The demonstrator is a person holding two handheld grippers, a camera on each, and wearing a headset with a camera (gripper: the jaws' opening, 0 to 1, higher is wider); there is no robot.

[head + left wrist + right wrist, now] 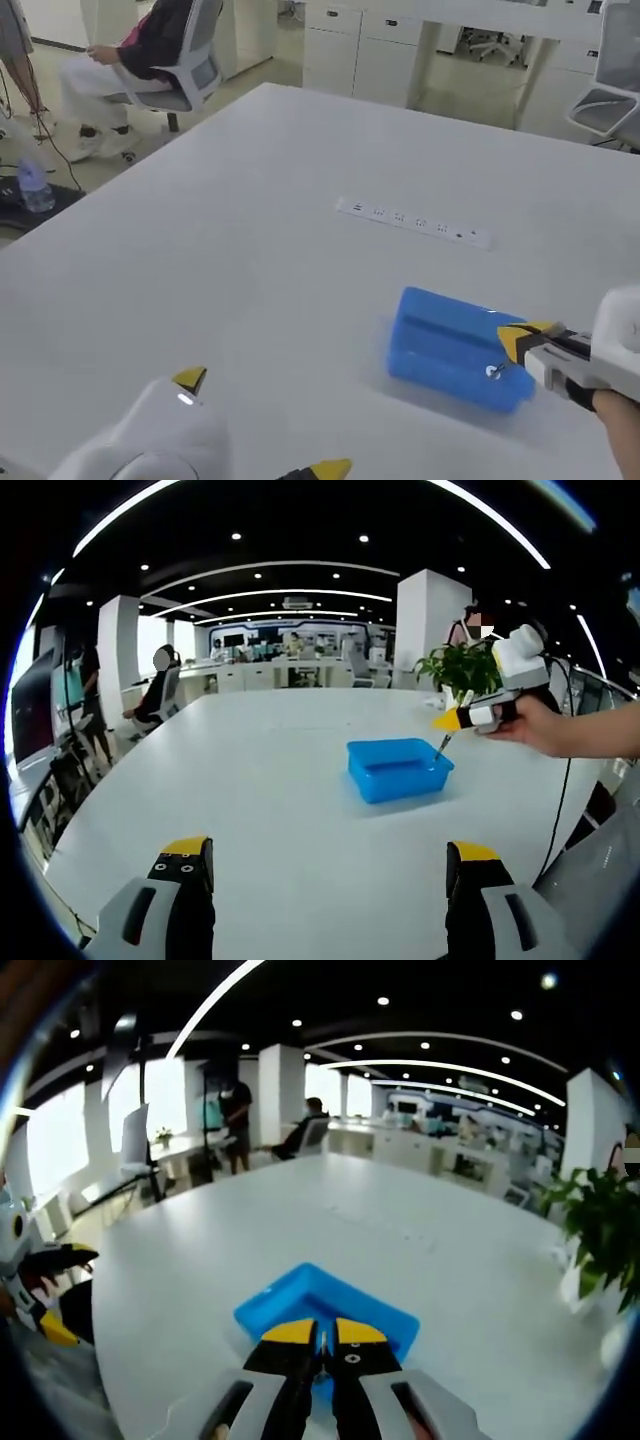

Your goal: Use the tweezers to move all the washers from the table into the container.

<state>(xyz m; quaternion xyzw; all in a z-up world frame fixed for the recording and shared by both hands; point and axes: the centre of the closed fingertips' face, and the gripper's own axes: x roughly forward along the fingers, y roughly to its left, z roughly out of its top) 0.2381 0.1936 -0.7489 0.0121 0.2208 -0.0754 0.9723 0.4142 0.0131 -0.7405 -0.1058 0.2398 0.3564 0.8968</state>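
- The right tool [520, 338] has its jaws squeezed nearly together on the tweezers [506, 364].
- The tweezers' tip holds a tiny ring, which I think is a washer [492, 372].
- The washer is right by the edge of the blue box [435, 340], on the side nearest that tool.
- The box sits on the white counter [230, 260], at 6 o'clock from a power strip [415, 222].
- The left tool [260, 423] hangs at 7 o'clock in the head view, with its jaws wide apart and nothing in them.
- I think the step now is dropping the washer into the box.
- Next, the tip should go a bit toward 10 o'clock, over the middle of the box. Then the squeeze should loosen gently so the washer falls inside.
- I cannot tell if more washers lie on the counter.
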